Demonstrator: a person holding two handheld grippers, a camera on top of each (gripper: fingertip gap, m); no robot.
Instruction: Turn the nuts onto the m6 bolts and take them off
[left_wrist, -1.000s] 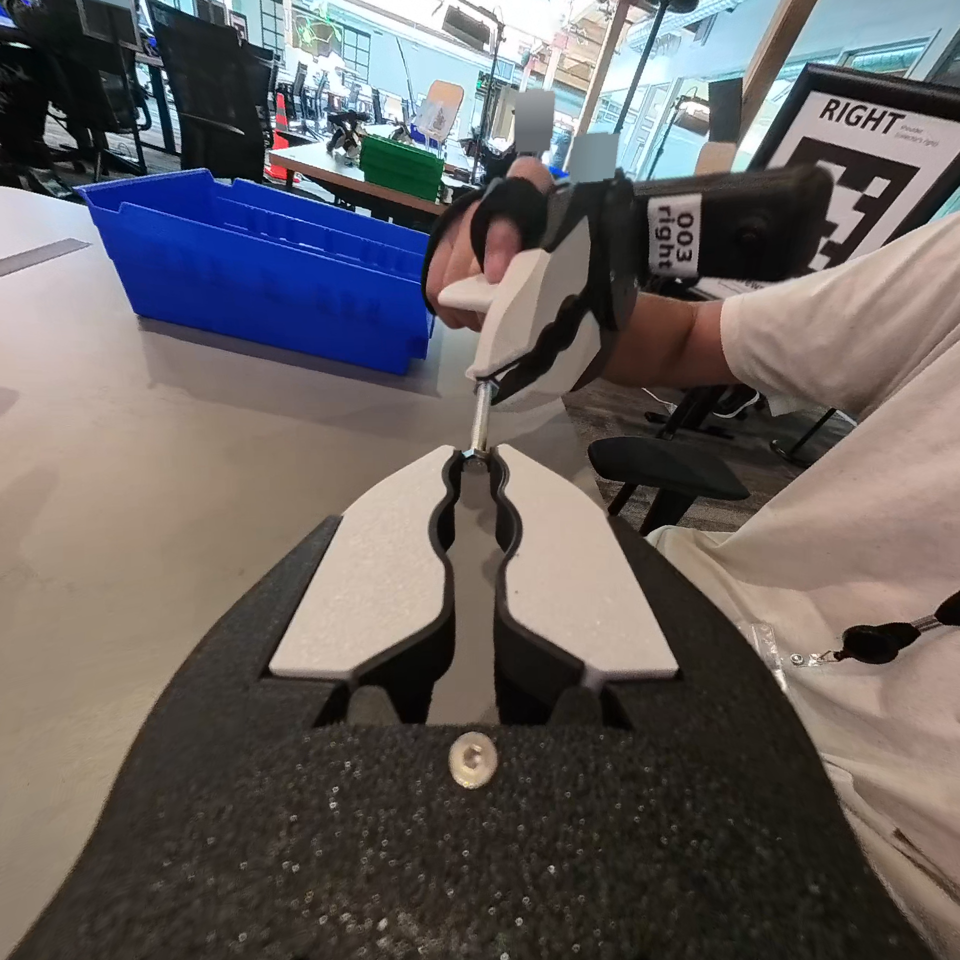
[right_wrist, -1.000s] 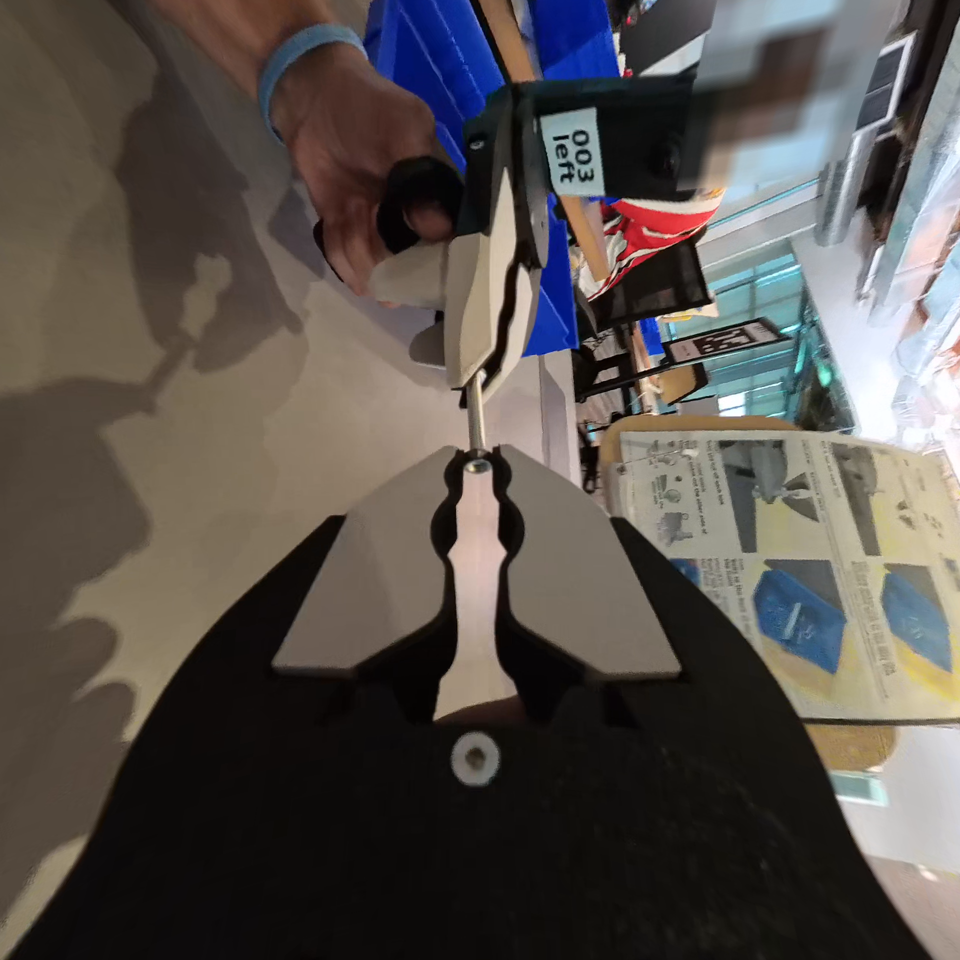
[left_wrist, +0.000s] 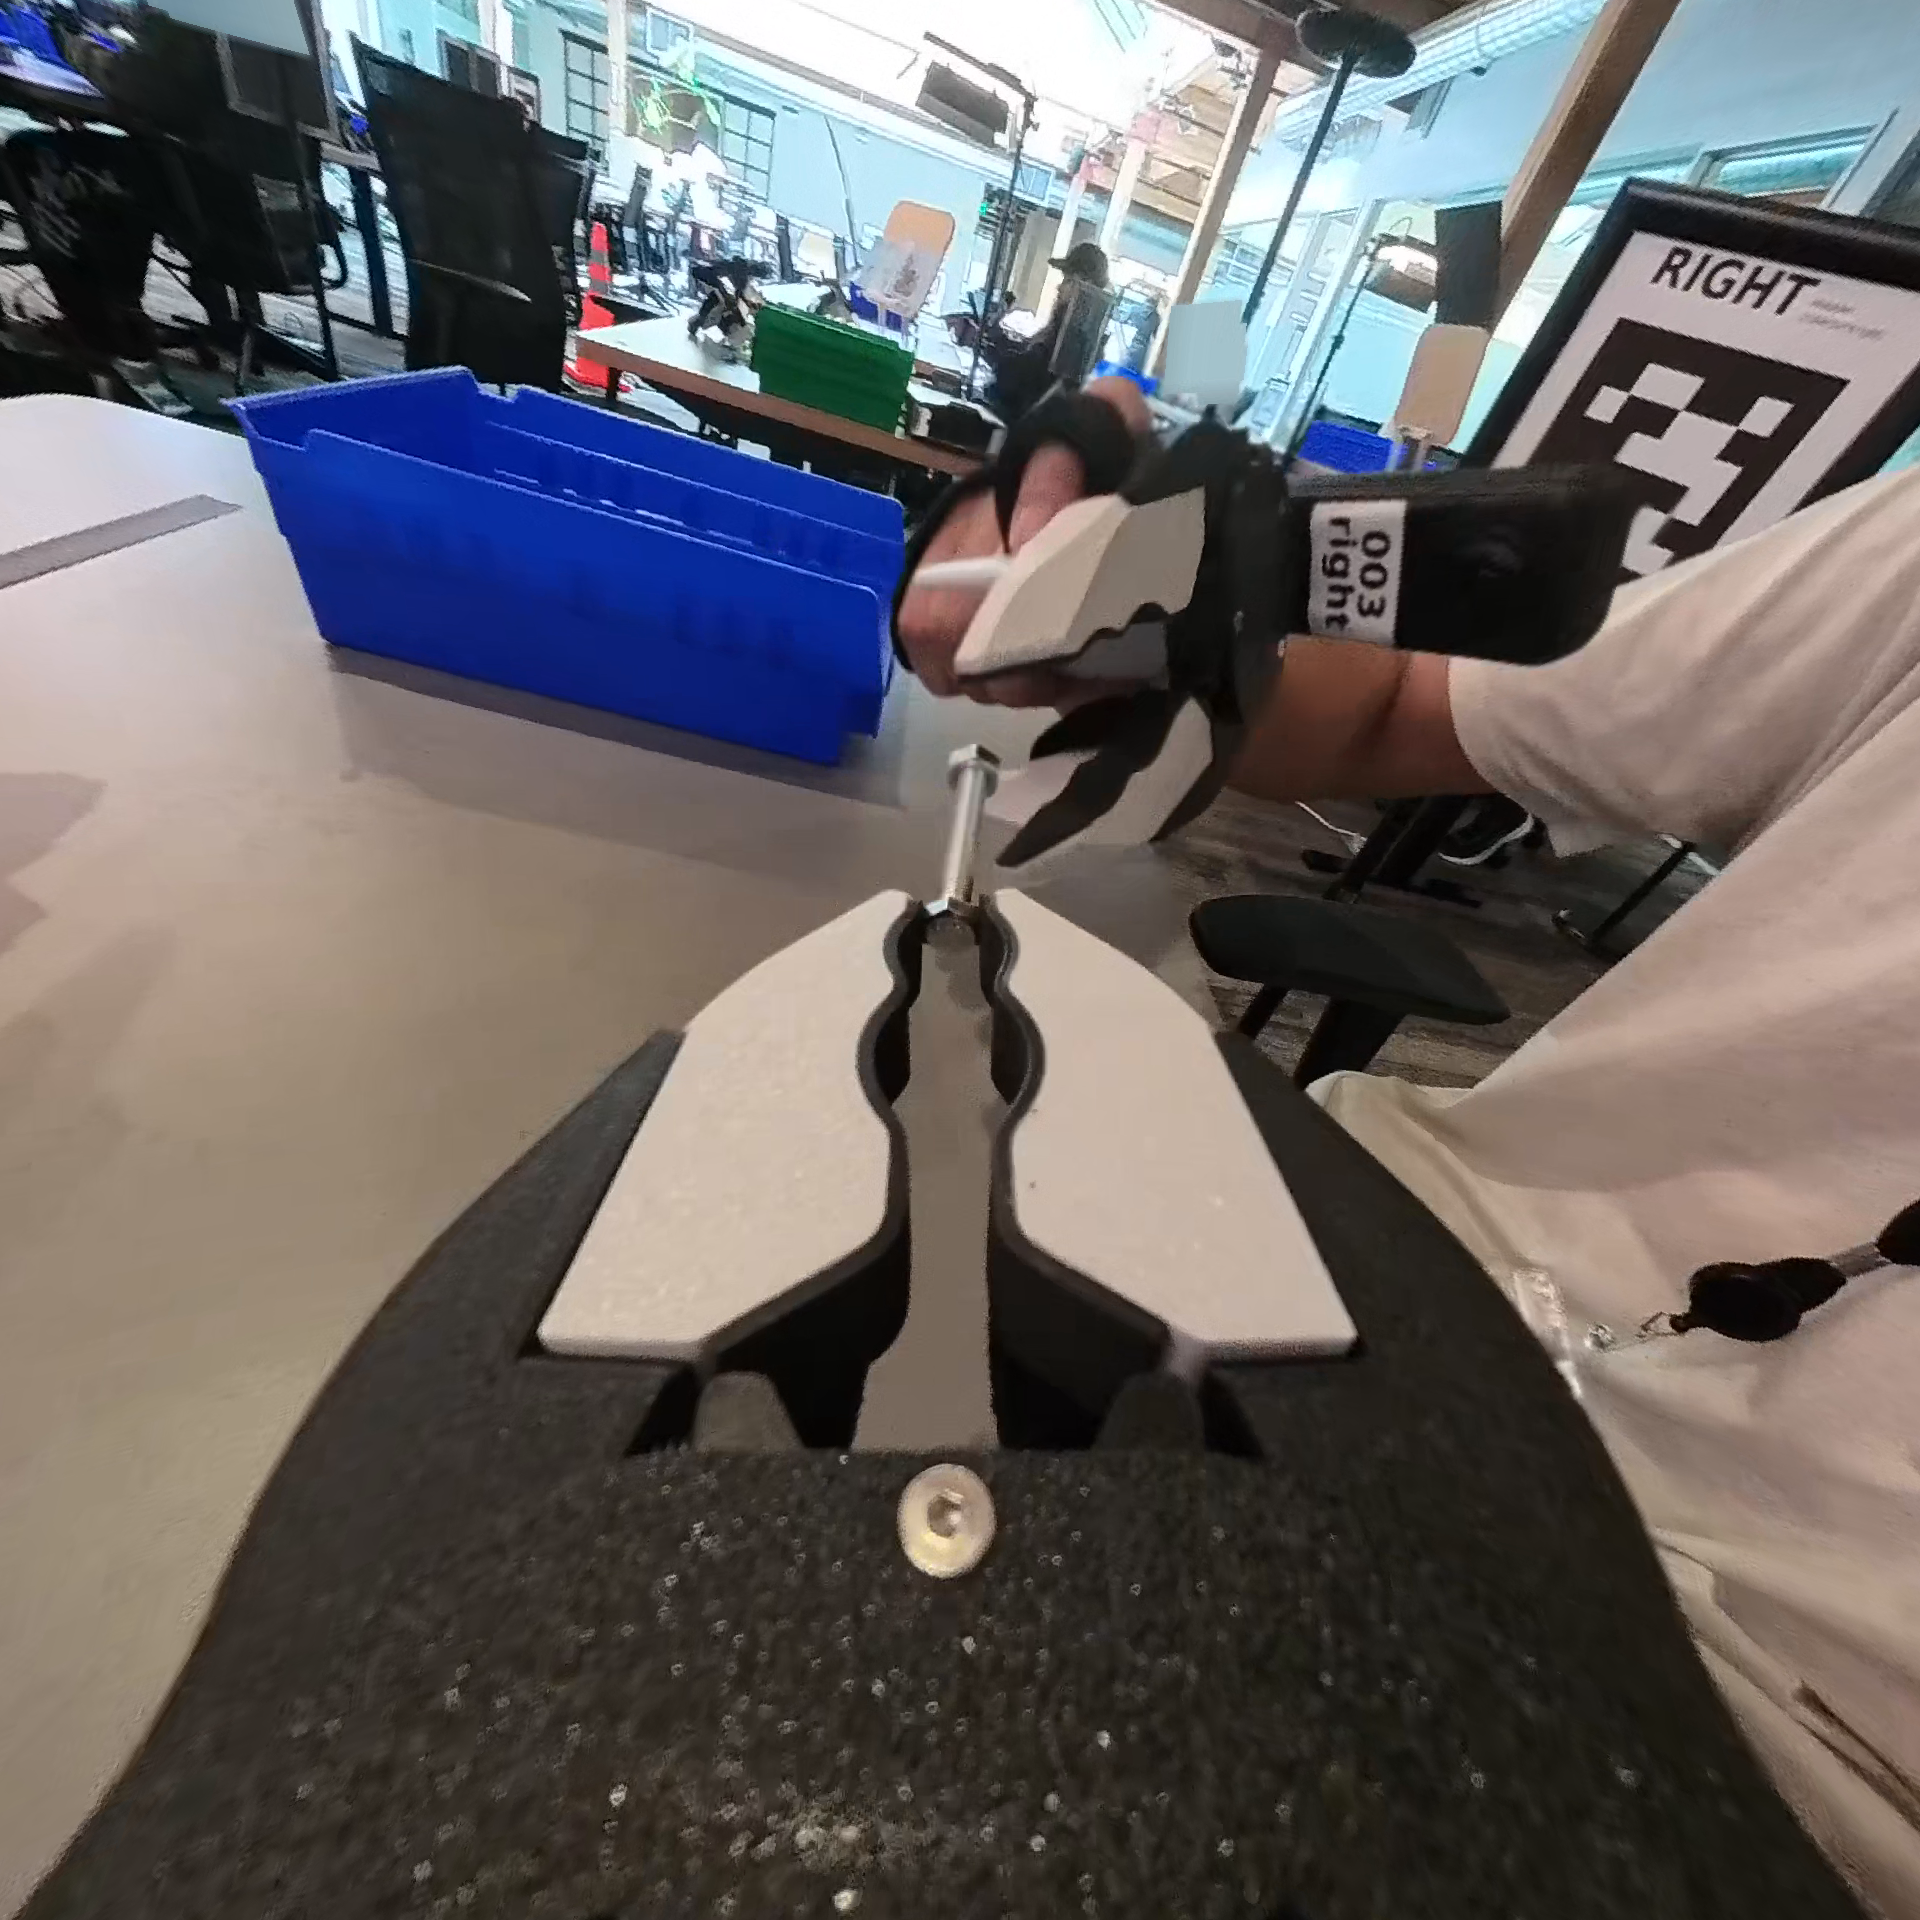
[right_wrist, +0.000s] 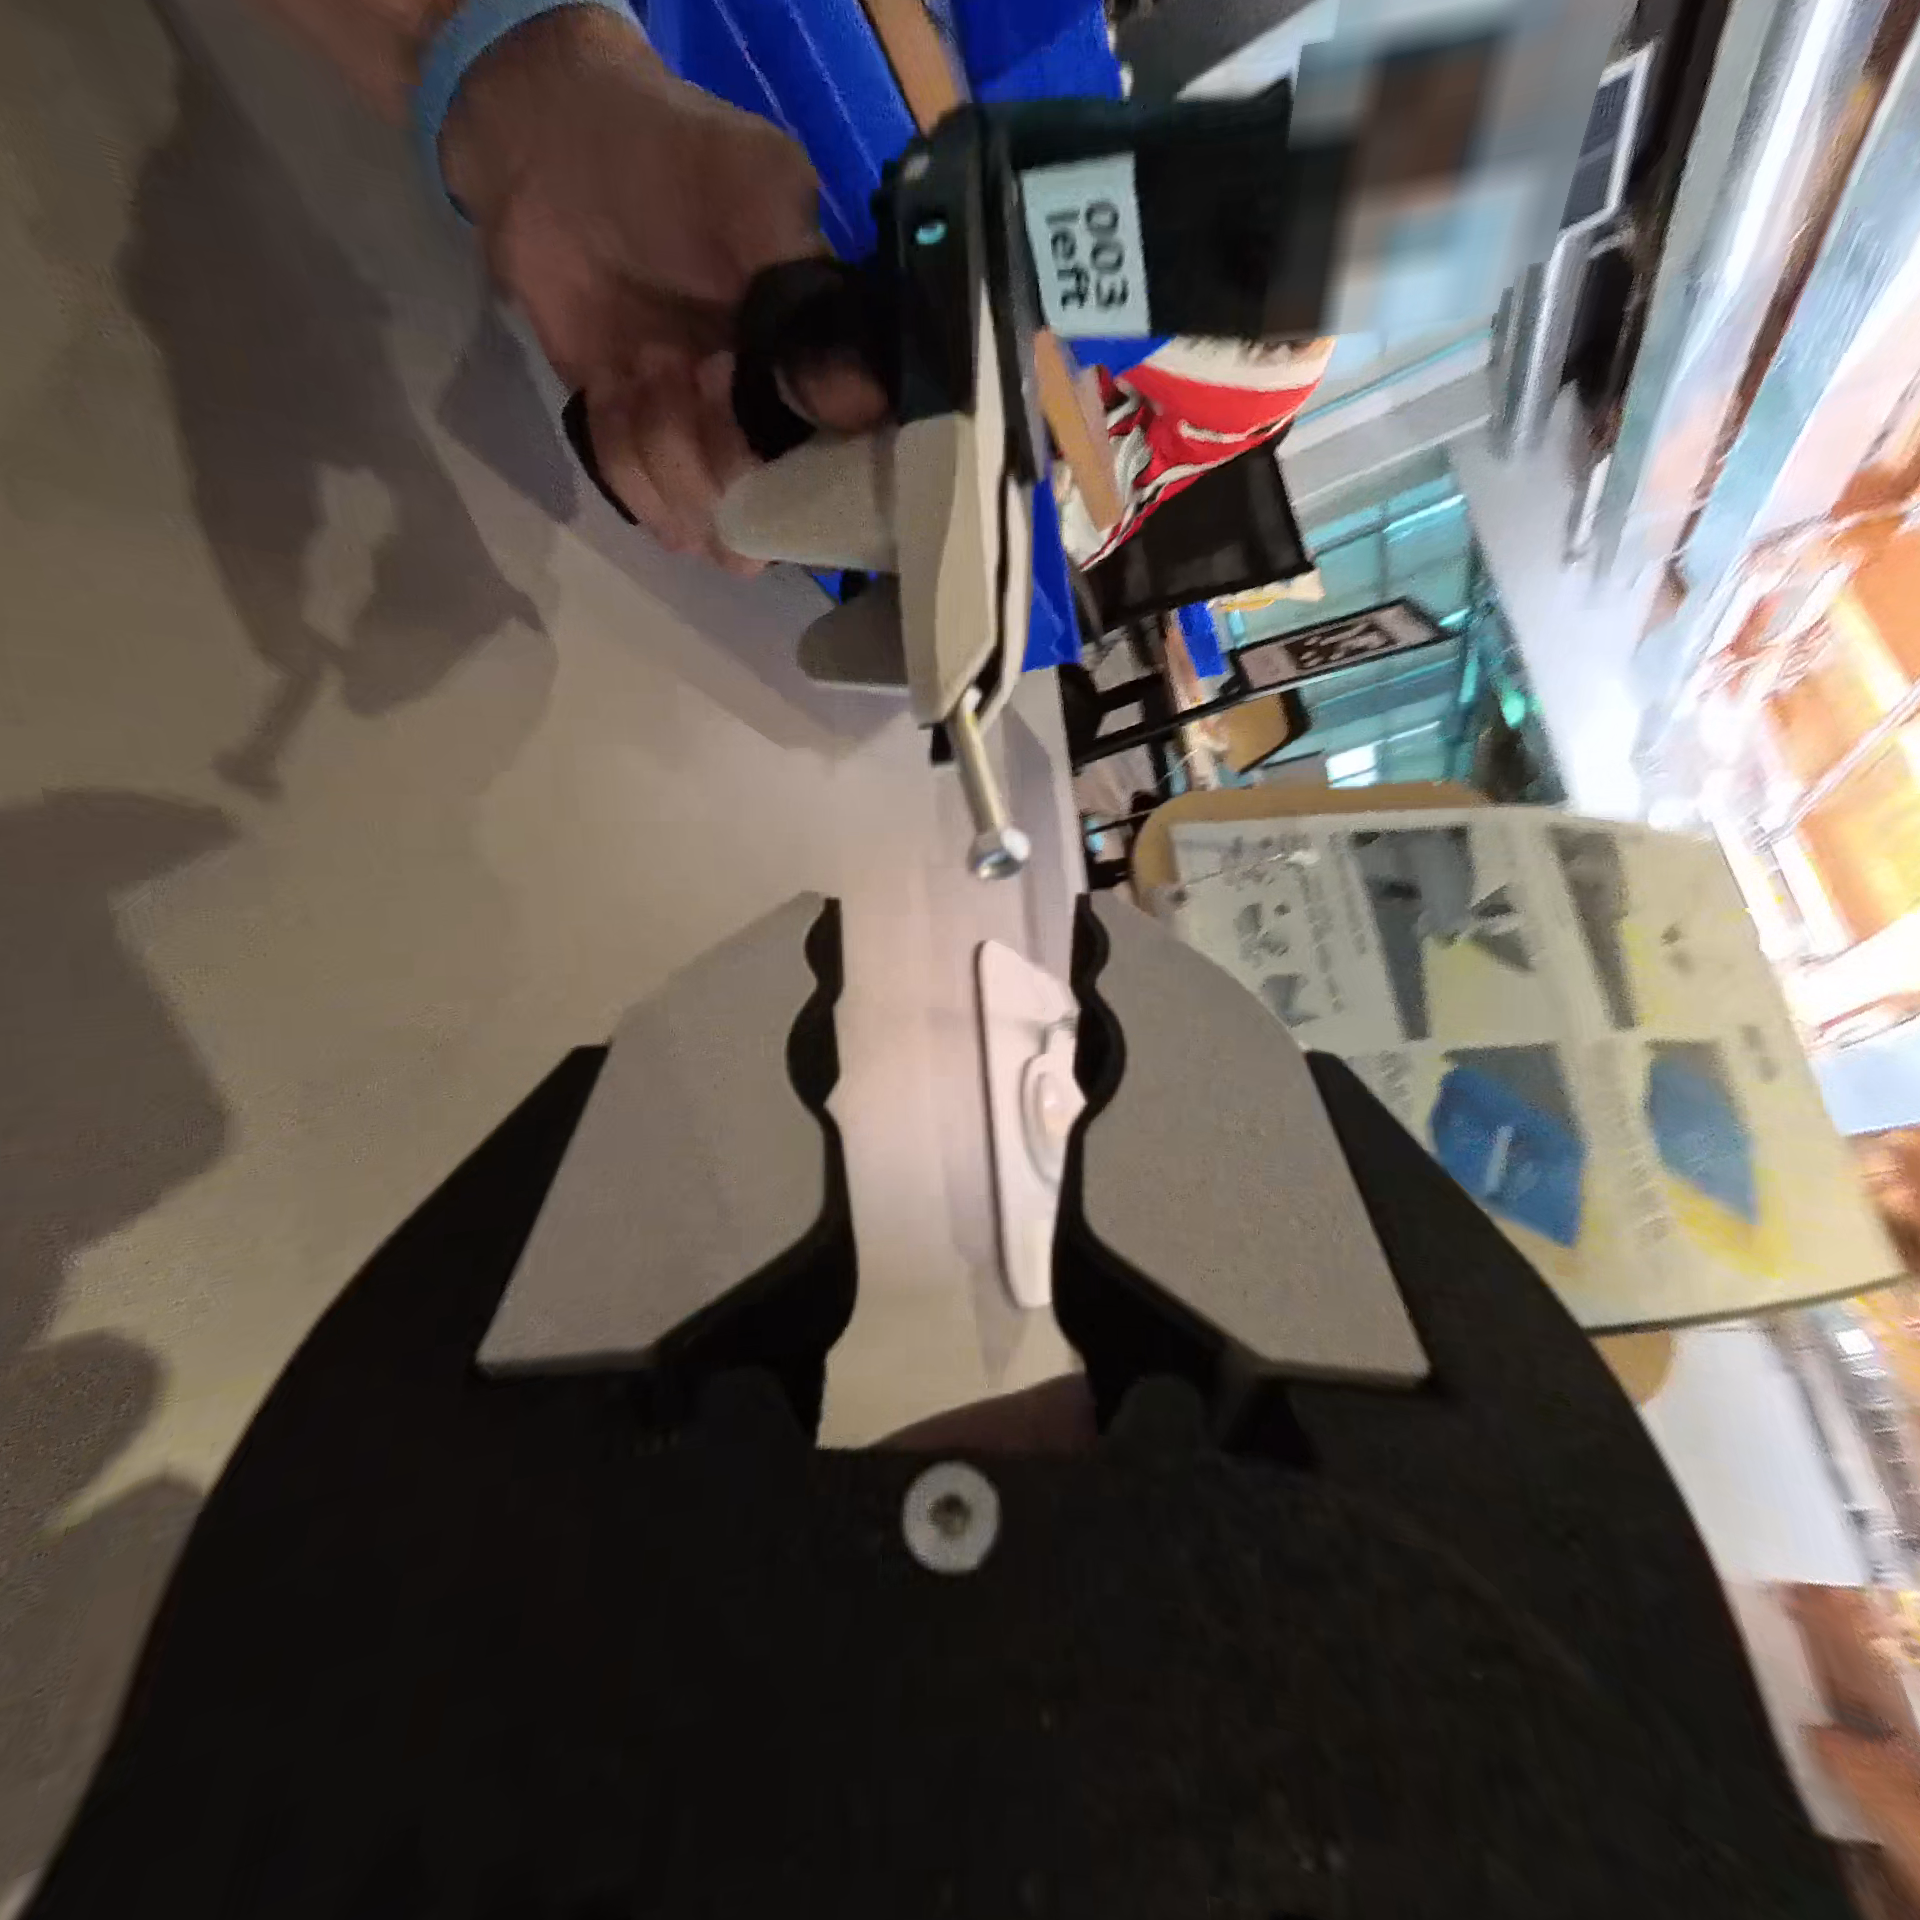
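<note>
A grey table carries little: one blue plastic bin sits well back from the work, near the far edge, with nothing between it and the tools. To the right, off the table, stand a black office chair and a framed black-and-white marker board; a person's white sleeve fills that side. In the right wrist view a printed instruction sheet on a brown board stands beyond the table edge, and a pale flat plate lies on the table below the open fingers. There is one bolt and one nut in sight, two grippers, two hands. The left gripper is closed down narrowly on the nut at its very tips, both pads pressing it, with the bolt's shank standing out from the tips and its hex head free in the air above the table. The right gripper is spread wide with nothing between its fingers; it sits just beside the bolt head, one dark fingertip near the shank without touching it. Nothing blocks the gap between the bolt head and the open right fingers. The background is a busy workshop with a stack of green bins on a far table
</note>
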